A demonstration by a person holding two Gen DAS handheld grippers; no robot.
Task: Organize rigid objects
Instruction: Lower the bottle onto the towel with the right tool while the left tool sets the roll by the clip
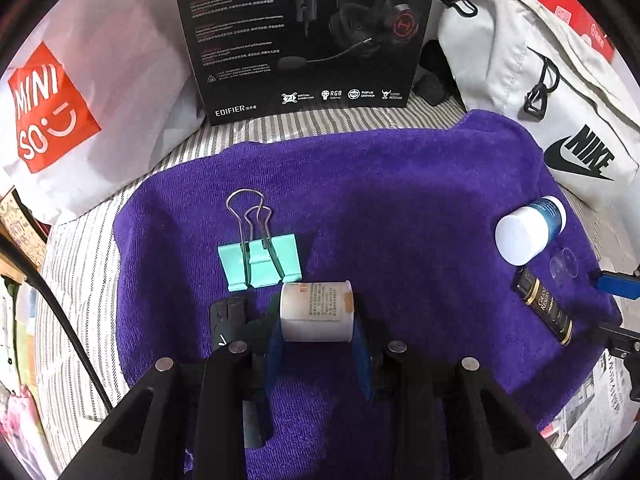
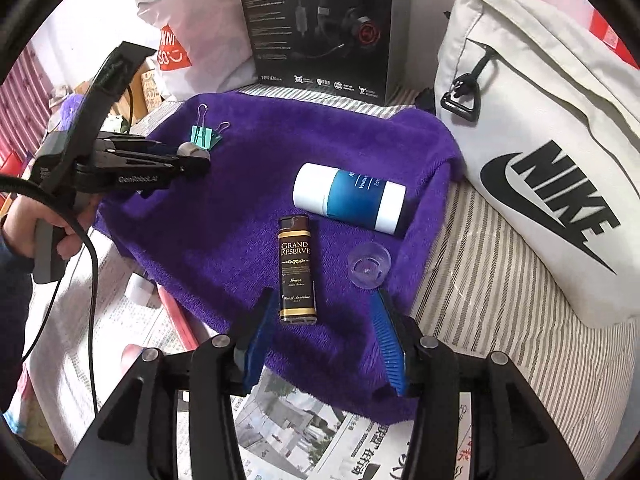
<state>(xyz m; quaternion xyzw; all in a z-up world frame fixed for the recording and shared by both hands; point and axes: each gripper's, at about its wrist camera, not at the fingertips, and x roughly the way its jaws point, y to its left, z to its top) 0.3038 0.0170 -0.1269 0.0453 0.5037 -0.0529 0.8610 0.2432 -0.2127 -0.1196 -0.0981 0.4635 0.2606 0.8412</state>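
Jaws of the left gripper [image 1: 318, 320] clamp a small white jar [image 1: 316, 312] — contents unseen.

Binder clips [image 2: 206, 134]: two, maybe. Bottles [image 2: 349, 197]: two. Lighter [image 2: 296, 270]: one.

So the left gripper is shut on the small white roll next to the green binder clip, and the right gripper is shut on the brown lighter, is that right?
Not quite. The right gripper is open: in the right wrist view the brown lighter lies on the purple towel, clear of both fingers. The left gripper is indeed shut on the small white roll, beside the green binder clip.
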